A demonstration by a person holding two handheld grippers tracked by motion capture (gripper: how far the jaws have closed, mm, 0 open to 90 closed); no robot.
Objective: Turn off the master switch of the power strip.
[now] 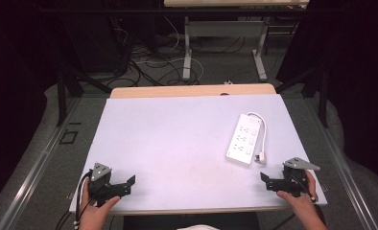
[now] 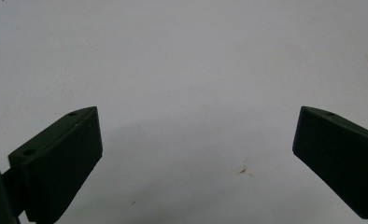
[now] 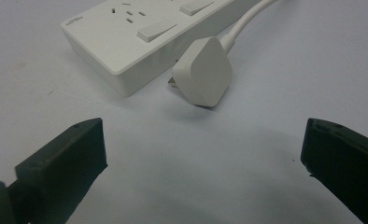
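Observation:
A white power strip (image 1: 244, 138) lies on the white table (image 1: 177, 139) at the right, its cable (image 1: 263, 129) looping back to a white plug (image 1: 261, 158) at its near end. In the right gripper view the plug (image 3: 203, 70) rests beside the strip (image 3: 140, 32), just beyond the jaws. My right gripper (image 1: 266, 180) is open near the front right edge, a little in front of the plug, holding nothing. At the front left corner, my left gripper (image 1: 129, 183) is open over bare table (image 2: 187, 70).
Beyond the table's far wooden edge (image 1: 192, 90) lie floor cables (image 1: 148, 67) and another desk's legs (image 1: 187, 52). Dark frame struts (image 1: 62, 91) stand at both sides. A small brown mark (image 2: 243, 170) is on the table between the left jaws.

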